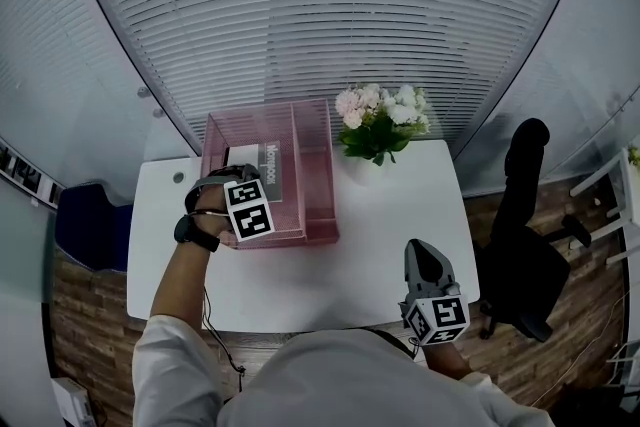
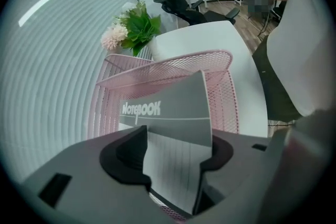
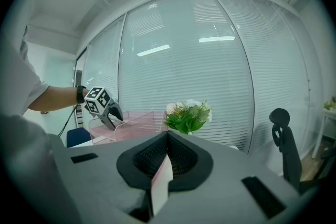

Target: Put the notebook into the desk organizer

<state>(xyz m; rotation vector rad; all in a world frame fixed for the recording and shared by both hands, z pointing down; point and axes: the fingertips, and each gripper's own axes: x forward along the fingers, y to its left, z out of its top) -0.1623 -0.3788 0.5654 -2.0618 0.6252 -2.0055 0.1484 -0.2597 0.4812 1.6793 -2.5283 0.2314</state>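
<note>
White shirt shoulders [image 1: 330, 380] fill the near edge of the head view; the person stands at a white counter [image 1: 370, 255] set against a wall of slatted blinds [image 1: 330, 5]. To the right of the counter, a black office chair [image 1: 520, 255] stands on the wood floor.

A pink mesh desk organizer [image 1: 318, 185] sits on the far left part of the counter. A divider splits it into a wide left compartment and a narrower right one. Just right of it is a bunch of white and pink flowers [image 1: 380, 120] with green leaves.

A grey notebook [image 1: 268, 170], its cover printed NOTEBOOK, lies inside the left compartment.

The left hand-held gripper [image 2: 170, 157] points steeply down over the organizer's near left side. Its jaws are spread, and the notebook's near edge is between them but not pinched.

The right hand-held gripper [image 3: 166, 157] hovers over the counter's near right corner, well apart from the organizer. Its jaws are pressed together, with a thin pale strip at their seam that I cannot identify.
</note>
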